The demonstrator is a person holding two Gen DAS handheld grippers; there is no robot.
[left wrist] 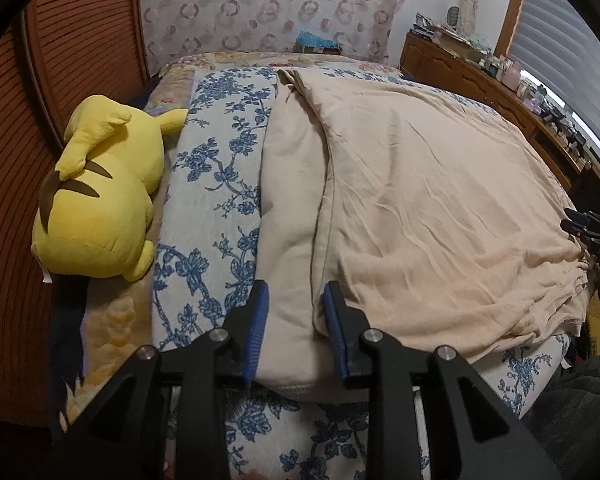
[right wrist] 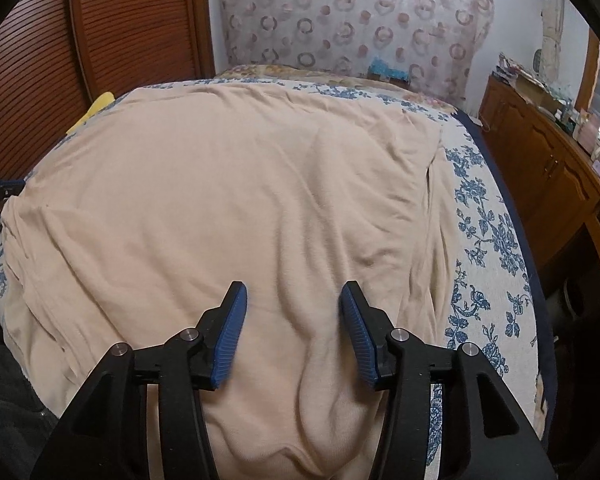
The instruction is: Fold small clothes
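Garment [left wrist: 420,208] lies flat on bedspread [left wrist: 216,200]. Plush toy [left wrist: 100,196] on bed, left of garment, apart from it. Cabinet [left wrist: 480,80] right of bed. Curtain [left wrist: 260,4] behind bed head.

Both wrist cameras sit low behind their parted fingers, looking forward along the bed toward the headboard. The left gripper [left wrist: 294,294] hangs close over the beige garment's [left wrist: 420,200] left edge, the right gripper [right wrist: 292,294] over its middle; both views share that cloth.
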